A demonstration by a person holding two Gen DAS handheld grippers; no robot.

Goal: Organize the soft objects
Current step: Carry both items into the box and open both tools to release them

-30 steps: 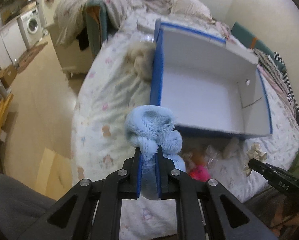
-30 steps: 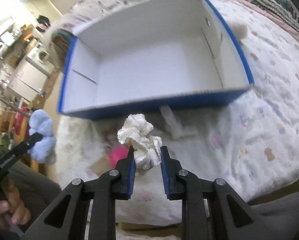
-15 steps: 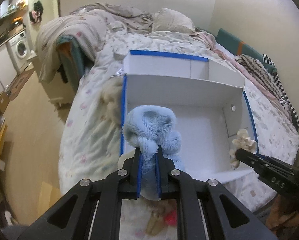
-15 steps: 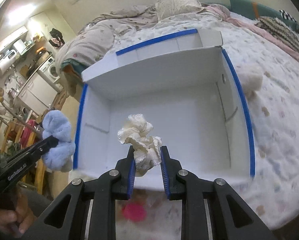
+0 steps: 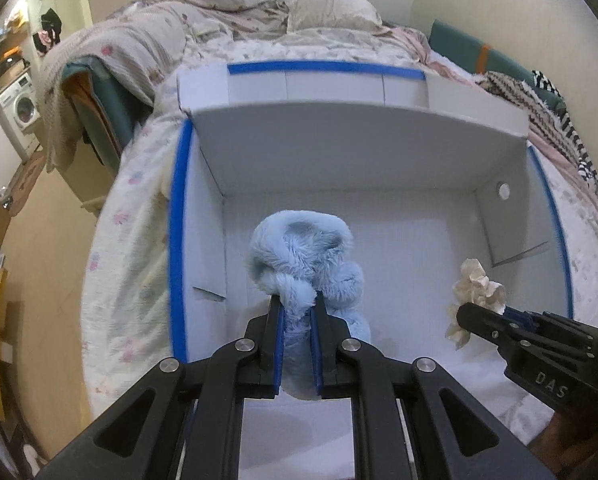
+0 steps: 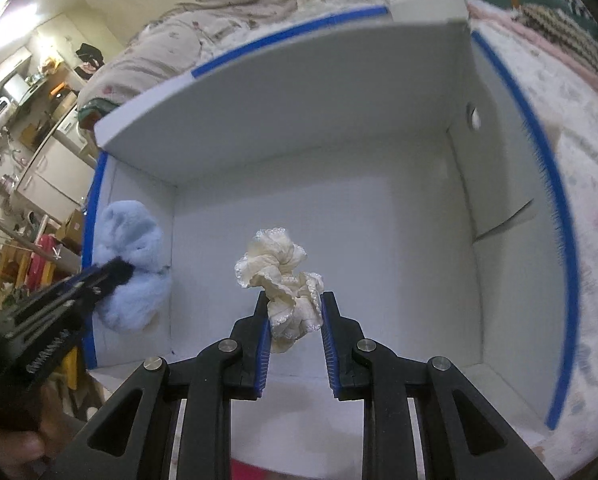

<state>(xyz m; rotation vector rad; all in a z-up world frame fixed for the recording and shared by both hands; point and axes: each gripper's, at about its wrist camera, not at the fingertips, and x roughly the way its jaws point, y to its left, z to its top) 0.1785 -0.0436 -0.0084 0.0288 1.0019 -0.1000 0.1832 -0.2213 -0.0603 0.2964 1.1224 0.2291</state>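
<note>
Pinching a fluffy blue scrunchie (image 5: 305,256), your left tool (image 5: 297,308) sits mid-frame over the white box (image 5: 399,236); your right tool (image 6: 293,304) grips a cream scrunchie (image 6: 281,276) at centre, over the same box.

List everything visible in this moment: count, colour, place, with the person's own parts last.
box: 1, white with blue edges, open on the bed, nothing lying in it
blue scrunchie: 1, fluffy light blue, held over the box's left side
cream scrunchie: 1, cream, held over the box's middle
bed: 1, pale printed cover, under the box
blanket: 1, beige, heaped at the bed's far left
washing machine: 1, white, far left
left gripper: 1, black with blue pads, shut on the blue scrunchie
right gripper: 1, black with blue pads, shut on the cream scrunchie
</note>
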